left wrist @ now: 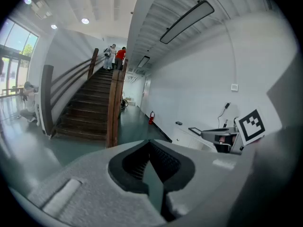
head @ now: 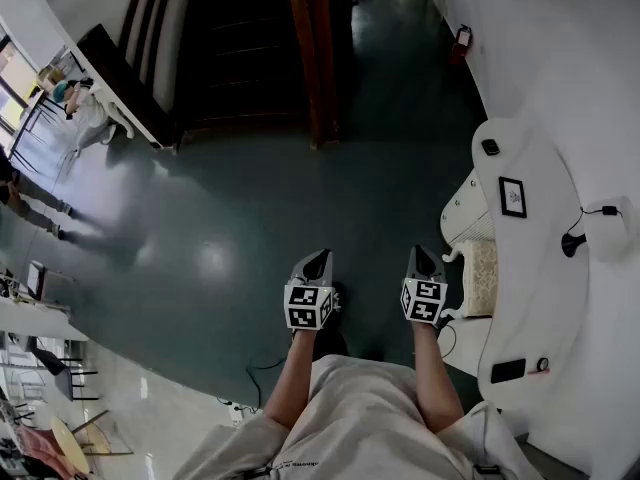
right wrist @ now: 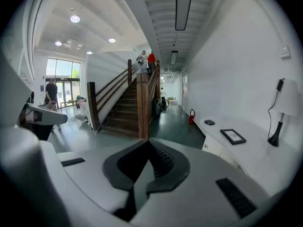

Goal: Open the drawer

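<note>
Hovering pressed together and empty, the left gripper (head: 316, 260) and right gripper (head: 421, 256) hang over the dark floor. To the right stands the white cabinet (head: 540, 278); its drawer (head: 460, 208) looks light and stiff-sliding, so pinch what seems a small knob. The picture frame (head: 512, 196) and lamp (head: 600, 230) on top stand clear

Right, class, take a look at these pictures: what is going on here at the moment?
A person stands on a dark floor with a two-jaw gripper in each hand. The left gripper and the right gripper are both shut, hold nothing and point out over the floor. A white cabinet stands at the person's right, its drawer front facing the floor, with a picture frame on top. Neither gripper touches the cabinet, so the drawer is not yet being opened.
</note>
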Available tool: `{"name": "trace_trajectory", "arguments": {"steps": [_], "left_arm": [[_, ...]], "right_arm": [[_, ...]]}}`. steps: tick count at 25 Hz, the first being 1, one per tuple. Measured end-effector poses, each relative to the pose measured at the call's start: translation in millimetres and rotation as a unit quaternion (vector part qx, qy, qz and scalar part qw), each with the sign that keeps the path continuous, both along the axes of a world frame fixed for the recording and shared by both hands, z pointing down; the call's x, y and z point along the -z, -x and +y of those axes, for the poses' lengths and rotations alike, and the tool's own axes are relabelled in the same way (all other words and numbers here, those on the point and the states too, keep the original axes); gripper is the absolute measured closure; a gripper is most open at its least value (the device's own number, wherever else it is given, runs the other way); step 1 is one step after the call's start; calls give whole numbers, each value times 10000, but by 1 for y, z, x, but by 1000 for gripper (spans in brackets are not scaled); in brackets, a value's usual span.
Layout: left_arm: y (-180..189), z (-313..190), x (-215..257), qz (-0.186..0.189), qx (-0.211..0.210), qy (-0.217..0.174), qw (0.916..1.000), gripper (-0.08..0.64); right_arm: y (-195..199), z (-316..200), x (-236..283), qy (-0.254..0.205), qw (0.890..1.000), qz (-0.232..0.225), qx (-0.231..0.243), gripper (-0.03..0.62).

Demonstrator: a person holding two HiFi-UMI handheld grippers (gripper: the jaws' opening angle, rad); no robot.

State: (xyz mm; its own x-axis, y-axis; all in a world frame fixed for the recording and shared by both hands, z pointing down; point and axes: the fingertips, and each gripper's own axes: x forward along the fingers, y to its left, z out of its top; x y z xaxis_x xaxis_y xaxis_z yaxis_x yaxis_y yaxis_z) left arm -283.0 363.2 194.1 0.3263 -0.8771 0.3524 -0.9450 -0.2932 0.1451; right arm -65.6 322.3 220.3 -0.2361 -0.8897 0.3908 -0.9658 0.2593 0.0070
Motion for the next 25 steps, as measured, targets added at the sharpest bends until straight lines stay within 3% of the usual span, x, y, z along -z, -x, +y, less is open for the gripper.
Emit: {"name": "trace_trajectory", "arguments": {"steps": [10,18,25], "left_arm": [[14,-75,-5,278,-316,31,9991,549],[11,-181,-5,380,-925,-2,9950,549],[17,-249,-21,381,-1567,161,9868,549]], "right_arm": [[7,-49,-10,229,9989,283,-282,577],[6,-123,5,85,9968,145,-783,577],[12,-174,-8,285,9944,203,-999,577]]}}
